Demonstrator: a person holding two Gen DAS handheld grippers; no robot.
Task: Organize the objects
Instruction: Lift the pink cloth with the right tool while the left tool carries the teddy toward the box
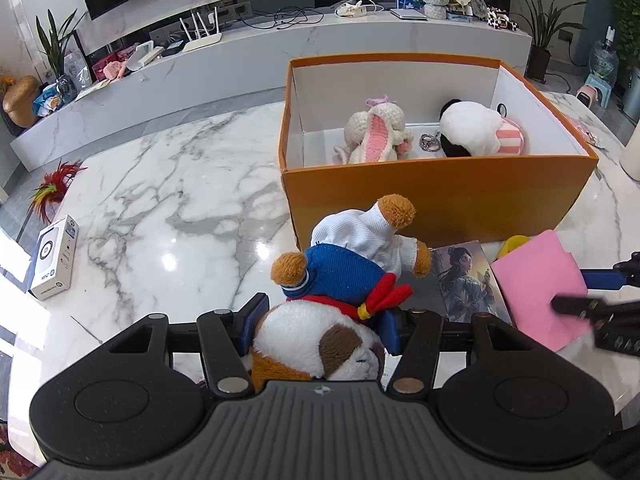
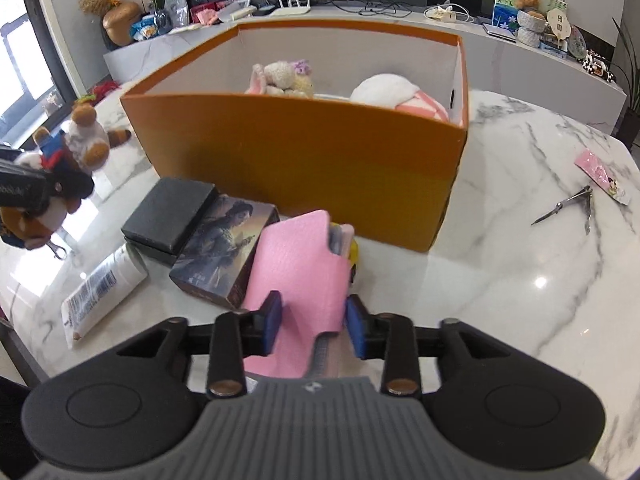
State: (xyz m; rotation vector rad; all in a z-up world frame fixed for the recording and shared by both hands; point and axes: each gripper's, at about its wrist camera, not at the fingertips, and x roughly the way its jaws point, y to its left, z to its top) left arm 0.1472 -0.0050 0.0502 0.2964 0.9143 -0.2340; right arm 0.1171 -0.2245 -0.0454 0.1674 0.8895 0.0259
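The left gripper (image 1: 322, 316) has its blue pads closed against the sides of a plush dog (image 1: 340, 292), a brown-and-white toy in a blue top with a red scarf and white trousers, and holds it clear of the marble table (image 1: 168, 208), head toward the camera and feet pointing at the orange box (image 1: 440, 188). The right gripper (image 2: 314, 318) has its jaws drawn in on the near end of a pink pouch (image 2: 296, 264), one blue pad against each edge; the pouch lies tilted across the table just in front of the box, its far end over something yellow (image 2: 354, 250) that I can only partly see. Just beside the pouch, to its left in the right wrist view, sits a small box printed with a painted figure (image 2: 224, 248), then a black case (image 2: 170, 210) touching it, and nearer the table edge a white packet with a barcode (image 2: 100, 288). The orange box stands open, with a crocheted rabbit (image 1: 378, 130) and a white and pink striped plush (image 1: 480, 128) already inside, a key ring (image 1: 429, 142) between them. Well off to the right lie small folding scissors (image 2: 568, 206) and a pink sachet (image 2: 602, 176). A white carton (image 1: 54, 258) rests near the far left edge.
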